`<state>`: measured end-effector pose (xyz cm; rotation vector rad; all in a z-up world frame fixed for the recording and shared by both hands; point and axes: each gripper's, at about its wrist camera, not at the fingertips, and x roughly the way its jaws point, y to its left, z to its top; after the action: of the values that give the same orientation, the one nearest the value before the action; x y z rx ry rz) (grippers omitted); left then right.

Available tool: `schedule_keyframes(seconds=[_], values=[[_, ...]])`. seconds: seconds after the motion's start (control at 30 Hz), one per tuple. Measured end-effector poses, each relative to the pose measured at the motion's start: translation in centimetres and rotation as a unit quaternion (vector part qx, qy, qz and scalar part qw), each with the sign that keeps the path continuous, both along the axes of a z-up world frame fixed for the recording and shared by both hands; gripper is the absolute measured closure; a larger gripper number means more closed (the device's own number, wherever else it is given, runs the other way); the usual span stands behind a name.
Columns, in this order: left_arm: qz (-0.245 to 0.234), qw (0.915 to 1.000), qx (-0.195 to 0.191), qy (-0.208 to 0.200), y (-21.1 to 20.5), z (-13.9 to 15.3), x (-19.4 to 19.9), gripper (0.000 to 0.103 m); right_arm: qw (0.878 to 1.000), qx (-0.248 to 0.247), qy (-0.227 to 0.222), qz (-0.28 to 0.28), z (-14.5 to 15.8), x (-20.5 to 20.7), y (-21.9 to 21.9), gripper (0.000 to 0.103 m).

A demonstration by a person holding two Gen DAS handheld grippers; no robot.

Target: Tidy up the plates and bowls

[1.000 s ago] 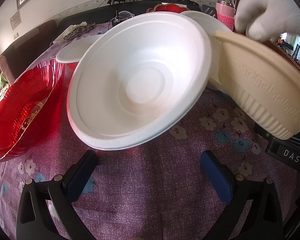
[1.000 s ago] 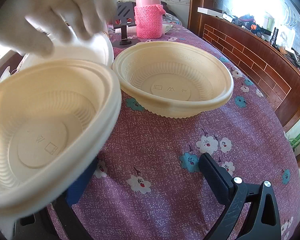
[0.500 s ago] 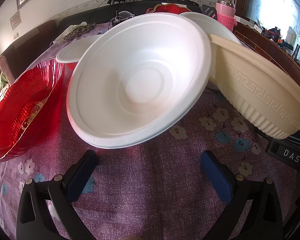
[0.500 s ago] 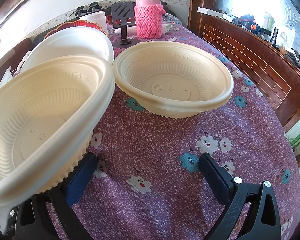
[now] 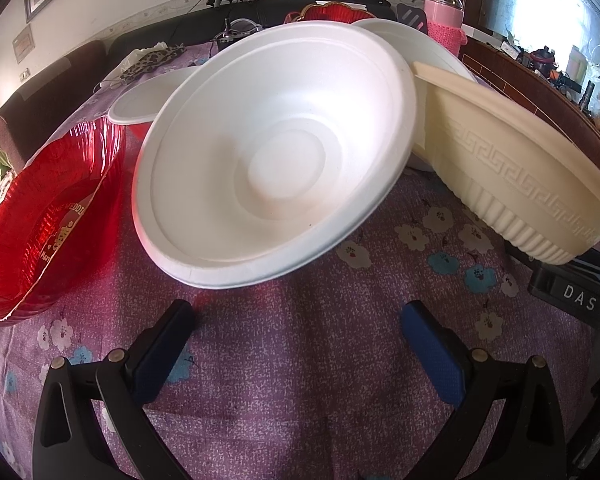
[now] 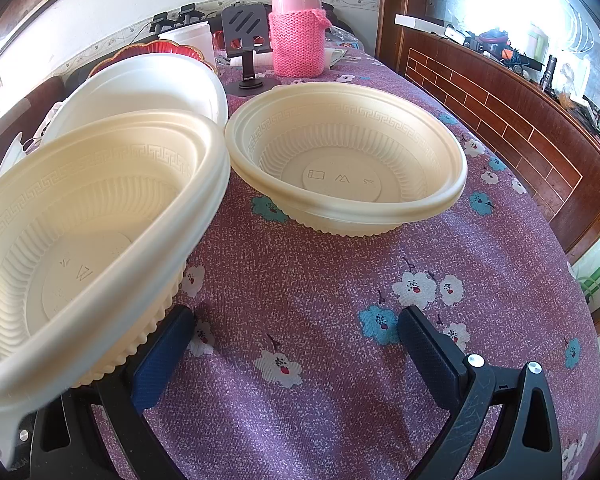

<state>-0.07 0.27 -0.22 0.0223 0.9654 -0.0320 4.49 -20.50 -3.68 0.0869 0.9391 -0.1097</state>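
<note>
1. Left gripper [image 5: 298, 322]: jaws spread wide, nothing between the blue-padded fingers [image 5: 434, 346]; it sits low over the purple floral tablecloth [image 5: 300, 360].
2. Right gripper [image 6: 296, 330]: jaws likewise spread and empty, above the same cloth.
3. Large white foam bowl [image 5: 276, 152]: tilted, its opening facing the left wrist camera, directly ahead of the left gripper. Whether it leans on what lies behind it cannot be determined.
4. Red translucent ribbed plastic bowl [image 5: 48, 216]: tilted, on the left, beside the white foam bowl.
5. Cream plastic bowl with a key-pattern band [image 6: 80, 232]: tilted, at the left of the right wrist view, its ribbed base overlapping the right gripper's left finger; contact cannot be confirmed.
6. Second cream plastic bowl of the same pattern [image 6: 344, 160]: upright on the cloth, ahead of the right gripper and clear of it.
7. Pink flask in a knitted sleeve [image 6: 298, 28]: upright at the far end of the table, behind the second bowl.
</note>
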Motion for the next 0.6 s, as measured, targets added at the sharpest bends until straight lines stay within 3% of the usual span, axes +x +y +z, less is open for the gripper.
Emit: schedule_keyframes(seconds=[0.47,0.6], values=[[0.014,0.9998,0.002,0.017,-0.4,0.5,-2.4,0.0,1.0,0.002,0.001,0.002,0.0,0.0,-0.1,0.001],[0.011,0.9998,-0.001,0.016,-0.5,0.5,-3.3,0.0,0.999,0.012,0.033,0.003,0.2,-0.4,-0.5,0.001]])
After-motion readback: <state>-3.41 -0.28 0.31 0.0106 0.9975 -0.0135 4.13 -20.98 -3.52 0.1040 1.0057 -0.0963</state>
